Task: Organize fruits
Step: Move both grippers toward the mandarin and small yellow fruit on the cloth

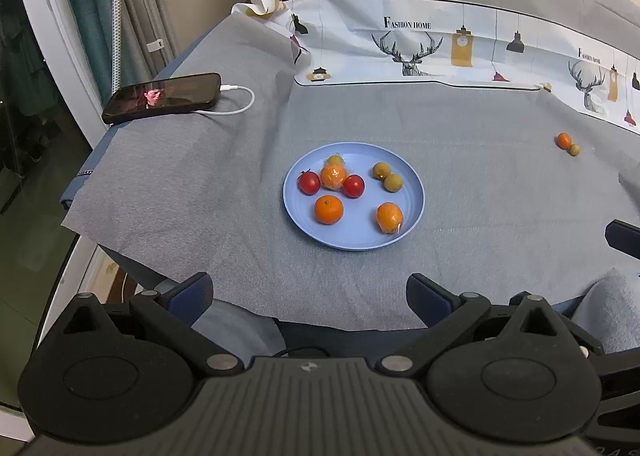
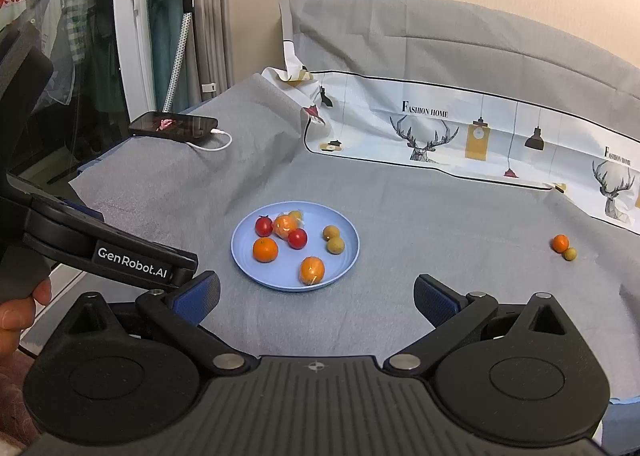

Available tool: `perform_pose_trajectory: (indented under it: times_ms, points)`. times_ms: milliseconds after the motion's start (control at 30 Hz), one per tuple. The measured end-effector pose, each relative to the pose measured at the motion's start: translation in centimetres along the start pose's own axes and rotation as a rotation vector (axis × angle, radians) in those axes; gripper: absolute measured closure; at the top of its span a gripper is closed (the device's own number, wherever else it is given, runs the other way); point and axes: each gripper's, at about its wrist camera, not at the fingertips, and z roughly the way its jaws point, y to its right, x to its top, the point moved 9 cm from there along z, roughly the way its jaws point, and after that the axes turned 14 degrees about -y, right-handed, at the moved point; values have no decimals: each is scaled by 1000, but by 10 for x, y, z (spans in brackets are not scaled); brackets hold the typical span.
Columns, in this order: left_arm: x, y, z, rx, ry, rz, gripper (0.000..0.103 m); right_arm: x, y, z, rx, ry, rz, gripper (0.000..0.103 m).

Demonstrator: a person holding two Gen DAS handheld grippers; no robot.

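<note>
Right wrist view: both hand-held grippers, right (image 2: pixel 316 296) and left (image 1: pixel 310 296), hang spread and empty; stray orange (image 2: pixel 560 243) and longan (image 2: pixel 570 254) need gentle pinches toward the plate (image 2: pixel 248 256).

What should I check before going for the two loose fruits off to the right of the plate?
1. Left gripper open, holding nothing: ok.
2. Right gripper open, holding nothing: ok.
3. Small orange and brownish fruit lie on the grey cloth, off the plate: ok.
4. The two touch, so a single pick looks tricky: not ok.
5. Blue plate has free space near its front: ok.
6. Phone and cable lie away from the path: ok.
</note>
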Motion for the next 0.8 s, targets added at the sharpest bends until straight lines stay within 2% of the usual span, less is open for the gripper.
perform_pose_trajectory:
  times_ms: [800]
  points:
    - [7,13,27,44,-73,52,0,-6,18,29,35,-62,75,1]
